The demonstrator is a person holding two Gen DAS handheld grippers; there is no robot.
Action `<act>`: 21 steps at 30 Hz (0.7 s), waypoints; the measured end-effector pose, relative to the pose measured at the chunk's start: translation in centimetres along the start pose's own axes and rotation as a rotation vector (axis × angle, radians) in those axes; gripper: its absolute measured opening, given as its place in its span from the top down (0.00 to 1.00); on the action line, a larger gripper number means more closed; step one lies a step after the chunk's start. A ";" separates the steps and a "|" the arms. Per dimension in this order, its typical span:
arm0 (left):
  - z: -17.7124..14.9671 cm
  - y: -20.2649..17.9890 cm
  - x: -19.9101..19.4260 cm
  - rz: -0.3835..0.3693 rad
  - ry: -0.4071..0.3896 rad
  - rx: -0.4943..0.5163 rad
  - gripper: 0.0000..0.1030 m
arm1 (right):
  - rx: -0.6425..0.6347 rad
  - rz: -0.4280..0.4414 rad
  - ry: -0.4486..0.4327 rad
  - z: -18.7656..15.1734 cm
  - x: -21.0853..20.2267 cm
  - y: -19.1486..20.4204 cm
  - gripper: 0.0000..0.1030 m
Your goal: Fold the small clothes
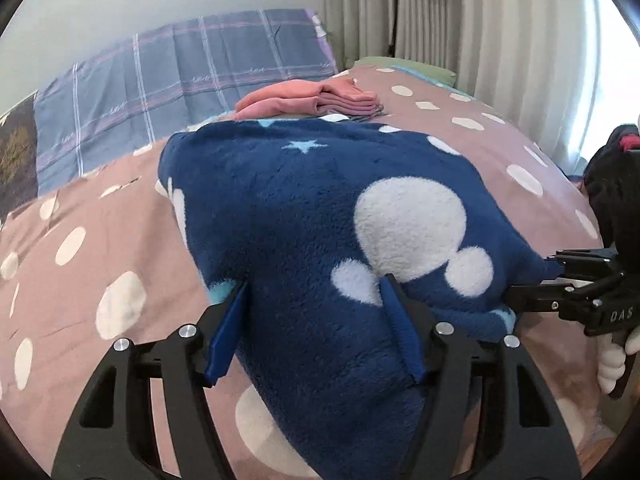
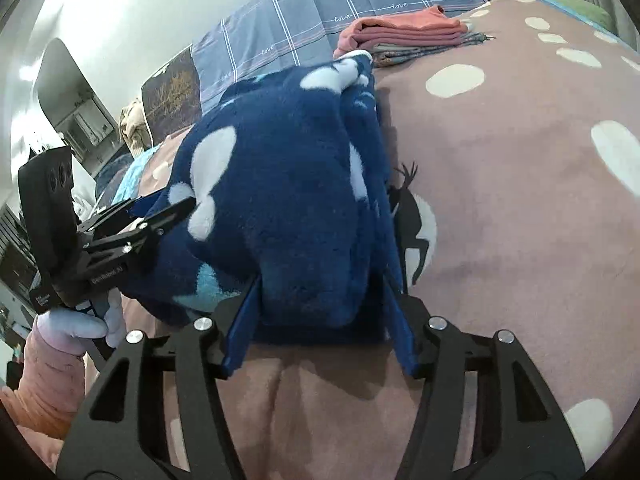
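Note:
A dark blue fleece garment [image 1: 320,216] with white mouse-head shapes and pale stars lies bunched on the pink dotted bedspread [image 1: 80,240]. My left gripper [image 1: 314,286] has its blue fingers on either side of the garment's near edge, closed on a thick fold. My right gripper [image 2: 318,276] grips another thick fold of the same garment [image 2: 288,168]. Each gripper shows in the other's view: the right one at the garment's right corner [image 1: 536,280], the left one at its left edge [image 2: 168,216].
A stack of folded pink and mauve clothes [image 1: 312,100] sits farther back on the bed, also in the right wrist view [image 2: 404,32]. A blue plaid pillow [image 1: 192,76] lies behind it. Curtains [image 1: 480,32] hang at the right. A black deer print [image 2: 412,216] marks the bedspread.

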State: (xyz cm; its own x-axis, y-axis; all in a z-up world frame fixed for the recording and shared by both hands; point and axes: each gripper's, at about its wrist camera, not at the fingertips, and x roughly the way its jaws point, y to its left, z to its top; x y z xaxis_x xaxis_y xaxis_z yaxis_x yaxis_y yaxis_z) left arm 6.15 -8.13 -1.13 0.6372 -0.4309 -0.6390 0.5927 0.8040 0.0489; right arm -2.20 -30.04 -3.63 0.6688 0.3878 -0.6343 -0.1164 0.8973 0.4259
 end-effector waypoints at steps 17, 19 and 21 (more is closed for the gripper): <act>4.6 3.2 -4.1 -0.012 -0.127 0.008 0.36 | -0.095 0.048 -0.036 1.2 0.6 2.6 0.52; 7.1 4.3 -3.2 -0.038 -0.144 0.003 0.36 | -0.112 0.033 -0.035 1.1 0.6 2.9 0.51; 9.0 5.3 -1.2 -0.029 -0.139 0.000 0.37 | -0.111 0.032 -0.033 1.3 0.7 3.0 0.51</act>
State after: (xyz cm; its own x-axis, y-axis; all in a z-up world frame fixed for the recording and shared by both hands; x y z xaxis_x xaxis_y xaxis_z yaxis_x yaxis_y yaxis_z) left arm 12.97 -7.07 6.80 0.6818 -0.5068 -0.5276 0.6119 0.7904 0.0314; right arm -1.10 -27.31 -1.96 0.6870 0.4108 -0.5994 -0.2173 0.9033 0.3700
